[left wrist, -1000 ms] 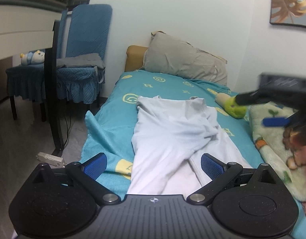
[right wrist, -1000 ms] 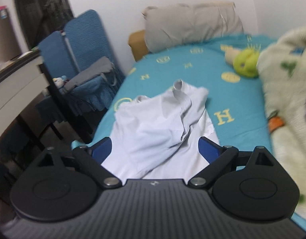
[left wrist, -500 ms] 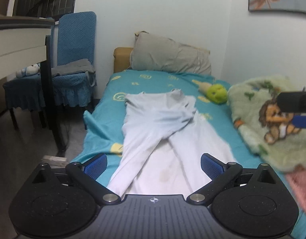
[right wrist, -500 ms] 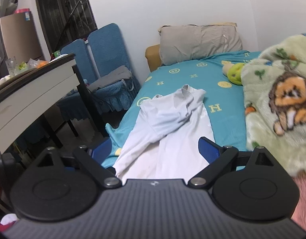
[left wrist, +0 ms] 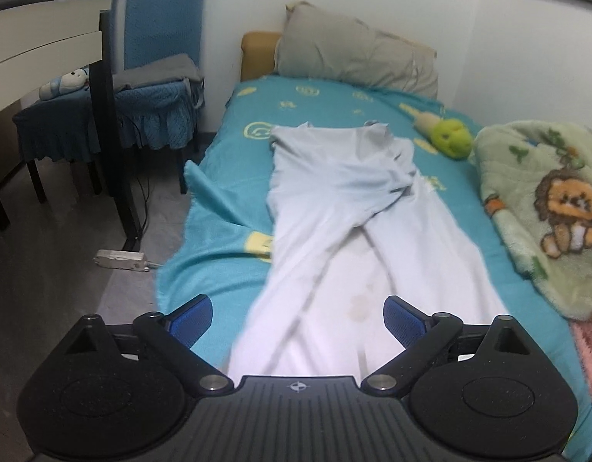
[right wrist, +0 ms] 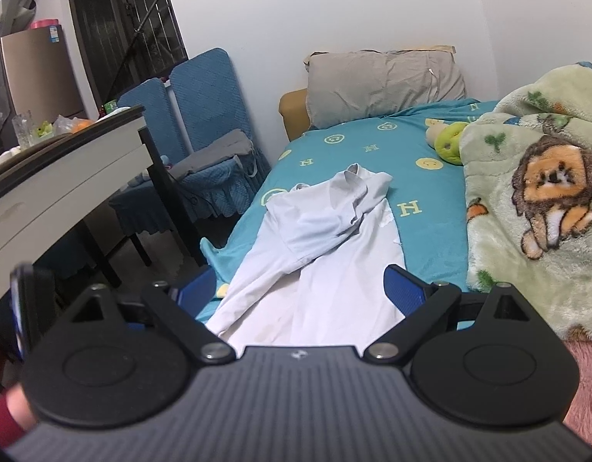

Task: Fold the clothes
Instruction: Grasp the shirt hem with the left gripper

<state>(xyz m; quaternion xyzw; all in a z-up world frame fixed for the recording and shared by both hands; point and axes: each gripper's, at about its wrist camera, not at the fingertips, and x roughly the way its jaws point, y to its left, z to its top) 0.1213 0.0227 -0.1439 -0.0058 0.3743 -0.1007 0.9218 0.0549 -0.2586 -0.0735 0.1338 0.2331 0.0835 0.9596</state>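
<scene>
My left hand-held gripper [left wrist: 296, 317] and right hand-held gripper [right wrist: 299, 288] hang released; the shirt [left wrist: 346, 200] on the bed [left wrist: 218, 269] has one sleeve folded, and the rest waits.

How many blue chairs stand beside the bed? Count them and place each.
2. In the right wrist view, one blue chair stands nearest the bed with grey cloth on its seat; the other stands behind it by the desk. More may be hidden.

1 white shirt [left wrist: 346, 208] on 1 bed [left wrist: 218, 254], 1 grey pillow [left wrist: 357, 54], 1 green plush toy [left wrist: 450, 138], 1 lion blanket [left wrist: 546, 200], 2 blue chairs [right wrist: 203, 115], 1 counter [right wrist: 64, 177], 1 power strip [left wrist: 120, 258].
</scene>
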